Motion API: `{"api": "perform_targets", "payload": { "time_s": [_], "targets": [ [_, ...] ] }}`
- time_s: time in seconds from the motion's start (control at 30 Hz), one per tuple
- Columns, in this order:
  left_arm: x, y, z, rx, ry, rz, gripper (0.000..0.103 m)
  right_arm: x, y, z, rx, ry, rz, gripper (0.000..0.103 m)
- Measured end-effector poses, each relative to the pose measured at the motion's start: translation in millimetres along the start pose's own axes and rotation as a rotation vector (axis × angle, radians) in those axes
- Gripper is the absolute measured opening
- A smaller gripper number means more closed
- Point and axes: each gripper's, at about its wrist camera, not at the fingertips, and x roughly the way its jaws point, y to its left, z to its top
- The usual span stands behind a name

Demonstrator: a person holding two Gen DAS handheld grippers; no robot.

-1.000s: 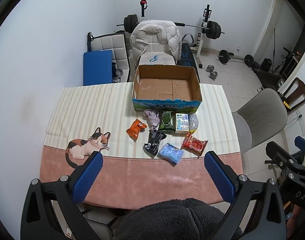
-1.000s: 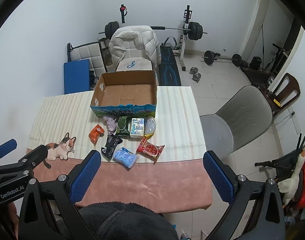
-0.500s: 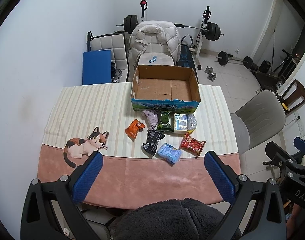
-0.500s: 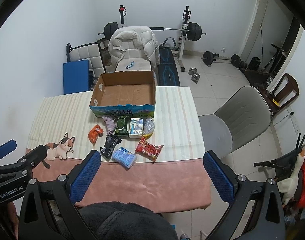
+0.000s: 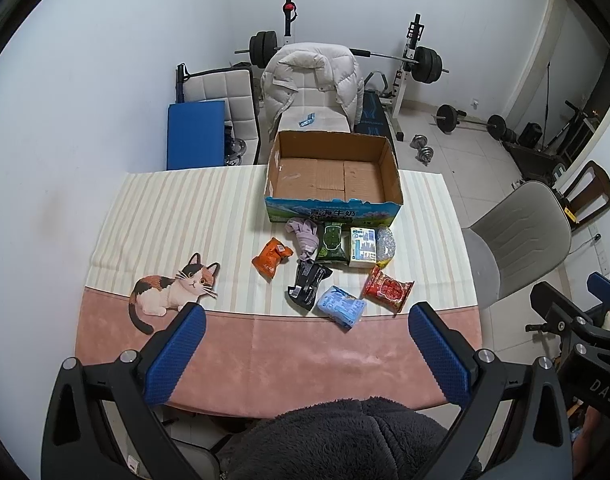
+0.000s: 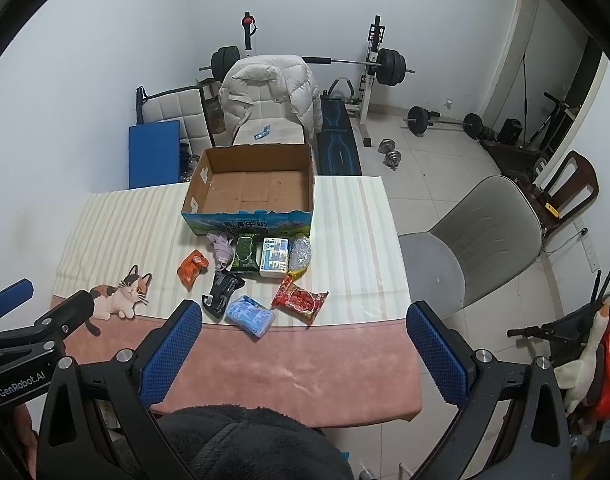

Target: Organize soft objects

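Note:
An empty cardboard box stands at the far side of the table. In front of it lie several soft packs: an orange pack, a lilac cloth, a green pack, a white carton, a clear bag, a black pack, a blue pack and a red pack. My left gripper and right gripper are open and empty, high above the near table edge.
The table has a striped and pink cloth with a cat picture. A grey chair stands at the right, a white jacket on a chair behind the box. Weights and a bench fill the far floor.
Both views have drifted slightly; the table and packs sit a little lower and closer to the left in frame. Nothing on the table has moved. Both grippers stay open.

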Motion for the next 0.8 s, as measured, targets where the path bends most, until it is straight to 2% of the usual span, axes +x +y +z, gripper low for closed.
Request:
{"api": "perform_targets", "payload": {
  "time_s": [0.8],
  "targets": [
    [-3.4, 9.3, -0.9, -0.012, -0.011, -0.017, 0.103, -8.8, 11.0, 0.9, -0.01, -0.02, -0.01, 0.103]
  ]
}}
